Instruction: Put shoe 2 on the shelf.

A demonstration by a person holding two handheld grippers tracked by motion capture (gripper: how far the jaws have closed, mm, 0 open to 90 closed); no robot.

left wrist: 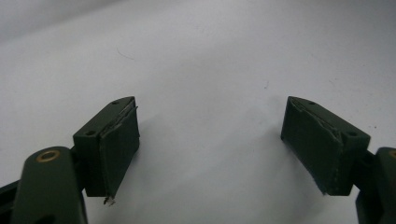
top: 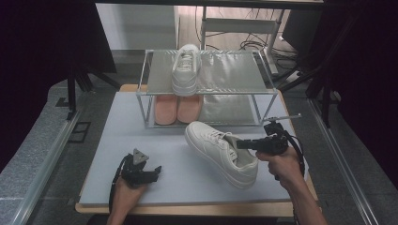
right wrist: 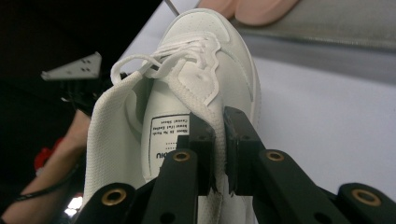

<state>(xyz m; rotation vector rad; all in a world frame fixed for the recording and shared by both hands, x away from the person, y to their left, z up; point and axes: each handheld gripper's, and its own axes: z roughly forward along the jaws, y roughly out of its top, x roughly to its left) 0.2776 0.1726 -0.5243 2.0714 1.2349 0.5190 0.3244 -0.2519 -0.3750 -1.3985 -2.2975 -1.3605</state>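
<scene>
Rack [top: 268, 92] holds one white shoe [top: 186, 70] above pink pair [top: 176, 108]; right gripper [top: 240, 144] clamps sneaker [top: 220, 152].

Lighting is dim and even from above; surroundings fall to black. Soft shadows lie under the shoe rack [top: 206, 89]. Close-range gripper views appear slightly soft, possibly defocused.

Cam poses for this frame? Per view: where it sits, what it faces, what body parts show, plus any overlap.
High view: above the near table edge, facing forward and down at the shoe rack; both forearms show.
Left gripper view: on the left gripper, facing bare tabletop; jaws open.
Right gripper view: on the right gripper, clamped on the white sneaker.
Shared: sneaker, in high and right gripper views.
</scene>
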